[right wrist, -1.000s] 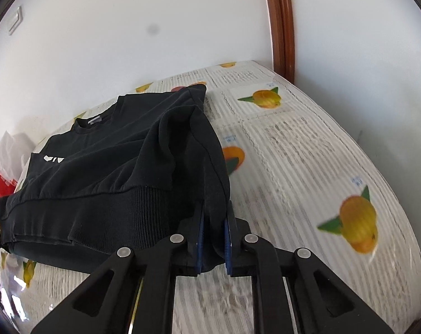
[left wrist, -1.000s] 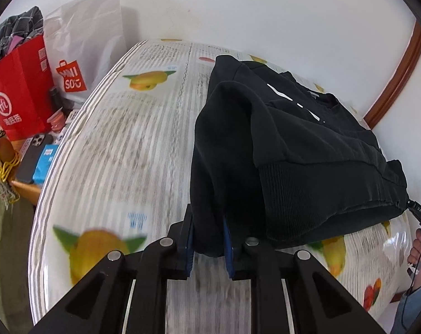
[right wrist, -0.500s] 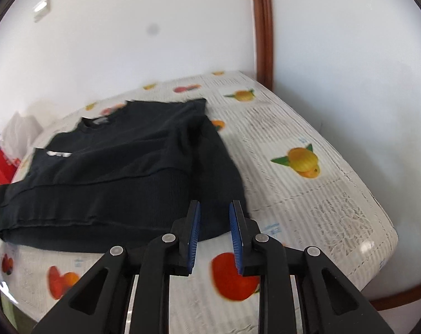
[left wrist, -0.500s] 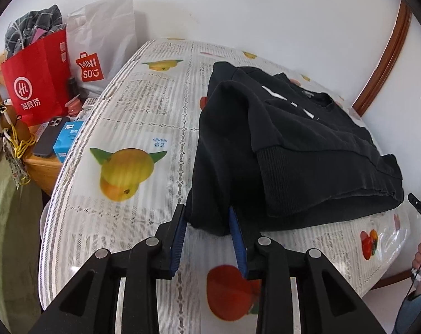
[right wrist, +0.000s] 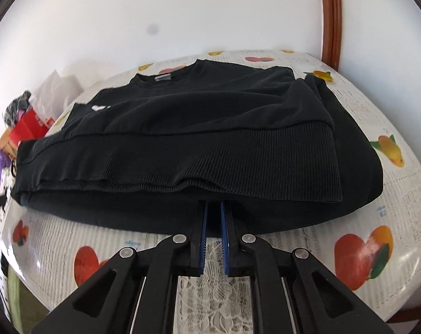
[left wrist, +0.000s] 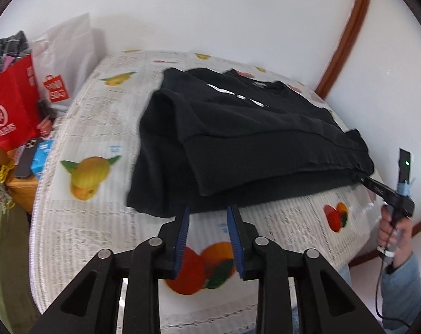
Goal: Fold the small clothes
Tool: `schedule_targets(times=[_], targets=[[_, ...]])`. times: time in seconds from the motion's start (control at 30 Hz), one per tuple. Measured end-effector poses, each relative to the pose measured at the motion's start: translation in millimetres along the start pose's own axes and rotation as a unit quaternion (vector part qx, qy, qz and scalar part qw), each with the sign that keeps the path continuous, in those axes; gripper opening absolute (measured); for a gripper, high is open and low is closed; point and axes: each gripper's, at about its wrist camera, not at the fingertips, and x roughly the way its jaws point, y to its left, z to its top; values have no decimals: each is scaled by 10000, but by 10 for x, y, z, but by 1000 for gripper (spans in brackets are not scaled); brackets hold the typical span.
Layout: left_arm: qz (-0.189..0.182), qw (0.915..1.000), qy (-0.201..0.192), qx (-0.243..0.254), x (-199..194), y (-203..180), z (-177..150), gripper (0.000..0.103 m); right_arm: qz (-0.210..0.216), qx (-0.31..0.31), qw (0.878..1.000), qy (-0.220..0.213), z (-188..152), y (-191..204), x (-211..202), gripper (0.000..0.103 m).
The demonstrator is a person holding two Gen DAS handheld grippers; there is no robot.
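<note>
**Taking the folded edge again**

The black sweatshirt (right wrist: 199, 139) lies folded on the bench (right wrist: 377, 222). The left gripper (left wrist: 207, 217) is closing, its fingers apart and holding nothing. The right gripper (right wrist: 213, 214) is closing at the bottom edge, cloth not yet pinched. Best to catch both layers evenly, then lift together.

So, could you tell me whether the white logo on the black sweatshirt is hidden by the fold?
No, the white logo shows on top of the folded black sweatshirt.
</note>
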Motion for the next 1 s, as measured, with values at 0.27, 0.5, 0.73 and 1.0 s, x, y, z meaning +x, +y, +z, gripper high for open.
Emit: schedule_targets(times=[0.27, 0.5, 0.73, 1.0], targets=[[-637, 9974, 310, 118, 416, -366, 149, 24, -139, 97, 9999, -7, 5, 42, 61, 9], [-581, 9962, 635, 145, 794, -514, 287, 24, -259, 142, 9995, 111, 8, 65, 56, 8], [-651, 9970, 407, 21, 655, -478, 544, 24, -147, 135, 9998, 67, 245, 161, -52, 9], [-493, 9987, 42, 103, 552, -453, 874, 24, -260, 175, 9987, -395, 593, 130, -23, 9]])
